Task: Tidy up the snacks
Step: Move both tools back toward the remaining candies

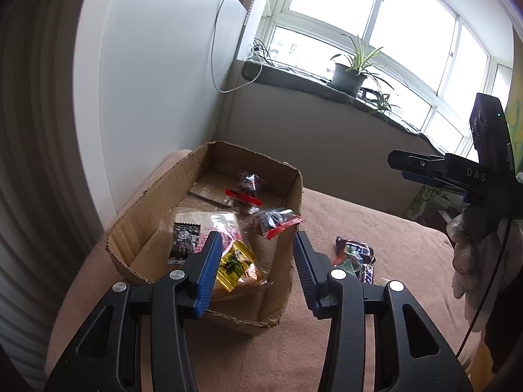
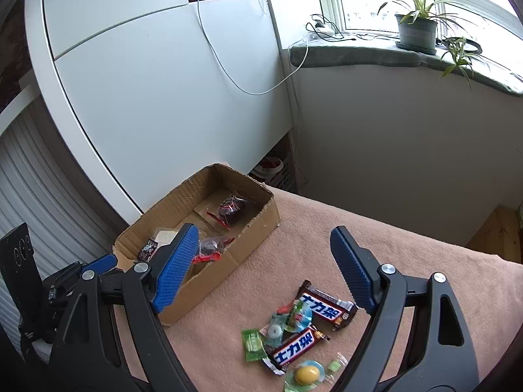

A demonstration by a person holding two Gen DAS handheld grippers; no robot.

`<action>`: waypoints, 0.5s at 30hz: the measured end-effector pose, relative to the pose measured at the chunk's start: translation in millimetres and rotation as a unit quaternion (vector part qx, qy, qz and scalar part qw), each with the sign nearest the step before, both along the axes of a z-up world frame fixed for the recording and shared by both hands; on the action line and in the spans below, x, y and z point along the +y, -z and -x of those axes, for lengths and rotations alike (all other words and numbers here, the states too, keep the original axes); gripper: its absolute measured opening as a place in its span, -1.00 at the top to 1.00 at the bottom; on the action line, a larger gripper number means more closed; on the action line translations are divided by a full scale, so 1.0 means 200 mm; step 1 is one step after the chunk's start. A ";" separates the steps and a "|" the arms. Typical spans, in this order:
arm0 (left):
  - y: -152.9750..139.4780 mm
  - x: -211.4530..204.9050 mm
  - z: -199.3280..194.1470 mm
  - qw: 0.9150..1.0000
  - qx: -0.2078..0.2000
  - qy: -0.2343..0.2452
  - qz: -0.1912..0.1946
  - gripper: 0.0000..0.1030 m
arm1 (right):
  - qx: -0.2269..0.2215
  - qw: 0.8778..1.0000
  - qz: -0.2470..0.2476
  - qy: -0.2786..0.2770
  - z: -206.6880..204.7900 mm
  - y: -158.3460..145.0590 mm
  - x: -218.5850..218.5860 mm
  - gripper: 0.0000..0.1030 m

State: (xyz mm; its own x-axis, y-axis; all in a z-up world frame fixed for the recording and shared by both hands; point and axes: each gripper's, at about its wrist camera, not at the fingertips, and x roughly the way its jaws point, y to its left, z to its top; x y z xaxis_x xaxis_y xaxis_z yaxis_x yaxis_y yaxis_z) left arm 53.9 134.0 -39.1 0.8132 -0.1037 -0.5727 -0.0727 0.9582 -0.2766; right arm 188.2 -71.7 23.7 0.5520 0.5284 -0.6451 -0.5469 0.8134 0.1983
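I'm hovering my left gripper (image 1: 255,261) released and empty over the cardboard box (image 1: 157,196), where bagged snacks are sitting; my right gripper (image 2: 264,274) is hanging released too, nothing between its pads, above the chocolate bars (image 2: 327,305) and candies lying on the pink blanket (image 2: 327,238)

Daylit window (image 1: 376,9) above a grey sill (image 2: 359,55) with a potted plant (image 2: 416,29), white cabinet (image 2: 163,98).
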 end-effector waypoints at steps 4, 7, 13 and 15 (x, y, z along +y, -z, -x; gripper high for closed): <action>0.02 -0.10 0.02 1.000 0.006 0.019 0.009 0.15 | 0.005 1.000 -0.005 0.021 0.10 0.07 -0.19 -0.65; 0.05 -0.21 0.02 0.999 0.015 0.041 0.010 0.15 | 0.016 0.999 0.004 0.038 0.18 0.17 -0.31 -0.65; 0.12 -0.41 -0.01 0.996 0.037 0.083 0.004 0.15 | 0.044 0.997 0.017 0.053 0.28 0.37 -0.44 -0.65; 0.14 -0.46 -0.01 0.995 0.045 0.092 0.001 0.15 | 0.056 0.997 0.016 0.055 0.30 0.42 -0.47 -0.52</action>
State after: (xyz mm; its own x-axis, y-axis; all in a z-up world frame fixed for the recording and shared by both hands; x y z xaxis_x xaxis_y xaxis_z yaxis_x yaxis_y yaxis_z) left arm 56.8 41.6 -68.0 0.7257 -0.2475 -0.6420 0.0804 0.9572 -0.2781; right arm 128.3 -165.0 -59.3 0.5290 0.4469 -0.7214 -0.4303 0.8740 0.2259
